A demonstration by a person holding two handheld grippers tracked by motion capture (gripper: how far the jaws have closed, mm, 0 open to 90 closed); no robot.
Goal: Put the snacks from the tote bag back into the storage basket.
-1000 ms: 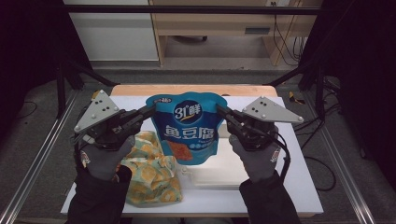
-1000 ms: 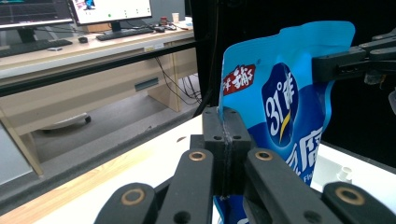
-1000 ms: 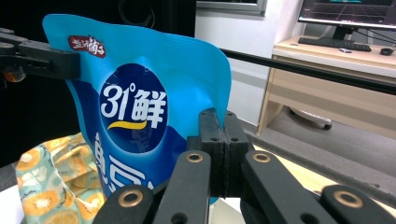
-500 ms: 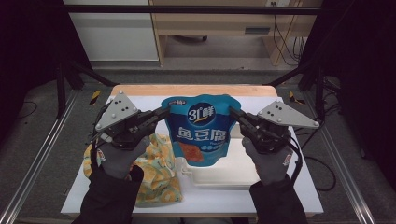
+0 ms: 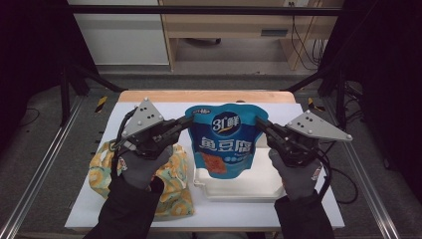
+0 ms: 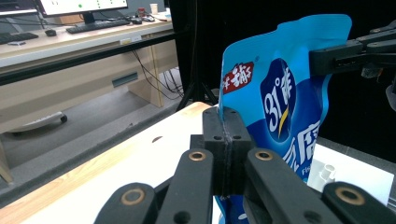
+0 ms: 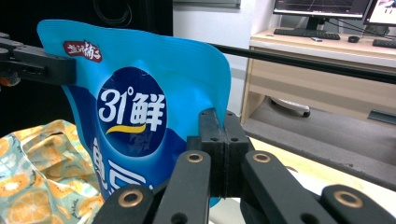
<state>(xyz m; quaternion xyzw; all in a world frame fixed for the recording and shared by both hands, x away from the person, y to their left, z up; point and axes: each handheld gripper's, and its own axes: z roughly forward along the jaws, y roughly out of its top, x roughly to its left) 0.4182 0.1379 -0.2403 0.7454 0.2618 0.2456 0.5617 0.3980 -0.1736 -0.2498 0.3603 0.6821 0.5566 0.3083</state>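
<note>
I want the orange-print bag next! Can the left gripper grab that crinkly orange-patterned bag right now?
Probably not yet. The left gripper is shut on the blue plastic pouch, held up with the right gripper. The orange-patterned bag lies just below that hand, so it would have to let go first.

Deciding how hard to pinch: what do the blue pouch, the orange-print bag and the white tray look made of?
Blue pouch: glossy printed plastic film, judging by its sheen and flat ribbed top seal; both grippers, left and right, are shut on its edges. Orange-print bag: soft, crinkled, probably thin fabric or plastic. White tray: matte moulded plastic or foam, hard to tell.
</note>
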